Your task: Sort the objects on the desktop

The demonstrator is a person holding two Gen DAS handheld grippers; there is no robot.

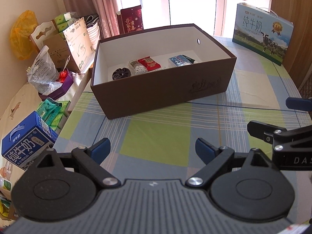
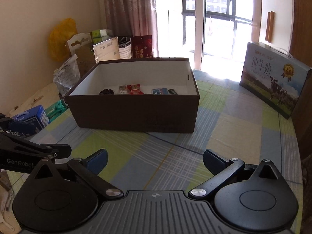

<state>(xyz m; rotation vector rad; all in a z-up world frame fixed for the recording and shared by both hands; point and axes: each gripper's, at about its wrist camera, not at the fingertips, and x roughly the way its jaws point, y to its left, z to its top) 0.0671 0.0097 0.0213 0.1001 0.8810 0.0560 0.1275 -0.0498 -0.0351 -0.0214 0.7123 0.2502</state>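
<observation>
A dark brown open box (image 1: 159, 95) (image 2: 134, 113) stands on the checked tablecloth ahead of both grippers. Inside lie a dark scrunchie (image 1: 121, 73) (image 2: 106, 92), a small clear pack of white beads (image 1: 137, 67) (image 2: 123, 90), a red packet (image 1: 149, 63) (image 2: 135, 89) and a blue-and-white pack (image 1: 180, 60) (image 2: 159, 91). My left gripper (image 1: 153, 149) is open over the cloth, nothing between its blue pads. My right gripper (image 2: 155, 160) is also open and empty, beside the left one. Each shows at the edge of the other's view.
A pure-milk carton (image 1: 262, 33) (image 2: 273, 81) stands at the table's far right. Off the table's left edge are a blue milk box (image 1: 27, 140), green packets (image 1: 53, 111), bags and cardboard (image 1: 58, 46). Curtains and a bright window lie behind.
</observation>
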